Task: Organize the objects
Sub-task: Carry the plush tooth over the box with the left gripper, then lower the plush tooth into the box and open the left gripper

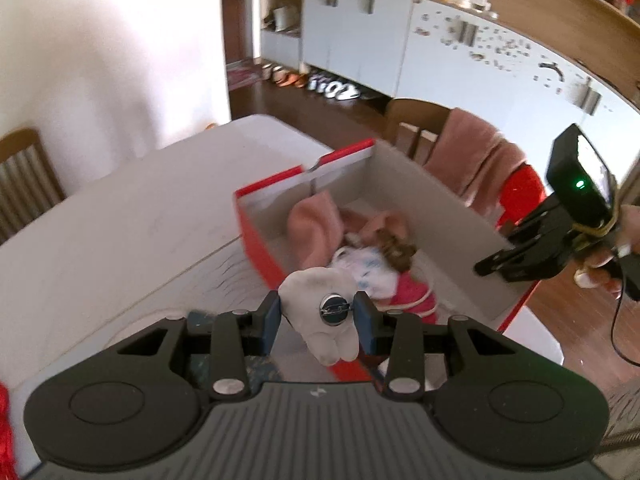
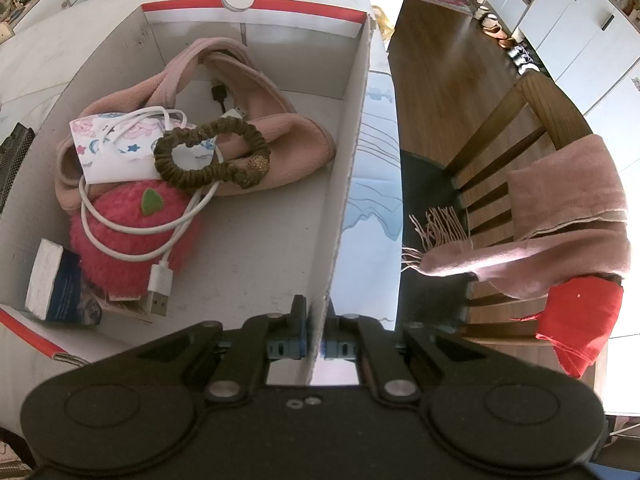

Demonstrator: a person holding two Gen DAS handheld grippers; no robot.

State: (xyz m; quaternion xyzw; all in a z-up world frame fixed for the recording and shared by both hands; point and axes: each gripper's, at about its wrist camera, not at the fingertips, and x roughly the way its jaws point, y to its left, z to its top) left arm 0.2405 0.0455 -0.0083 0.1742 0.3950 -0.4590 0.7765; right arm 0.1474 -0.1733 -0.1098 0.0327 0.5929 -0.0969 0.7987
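Observation:
A red and white cardboard box [image 1: 256, 236] stands on the white table [image 1: 120, 216]. My left gripper [image 1: 318, 314] is shut on a white plush toy [image 1: 320, 322] with a round metal pin on its back, held over the box's near rim. My right gripper [image 2: 316, 334] is shut on the box's side wall [image 2: 352, 152]; it also shows in the left wrist view [image 1: 516, 260]. Inside the box lie a pink cloth [image 2: 256, 120], a brown scrunchie [image 2: 208, 152], a white USB cable [image 2: 160, 280], a pink fuzzy toy [image 2: 128, 236], a patterned mask [image 2: 108, 144] and a small book [image 2: 60, 288].
A wooden chair [image 2: 520, 120] draped with a pink scarf [image 2: 568, 216] and a red cloth [image 2: 580, 324] stands right of the table. Another chair [image 1: 24, 180] stands at the left. White cabinets [image 1: 360, 40] and shoes [image 1: 320, 84] line the far wall.

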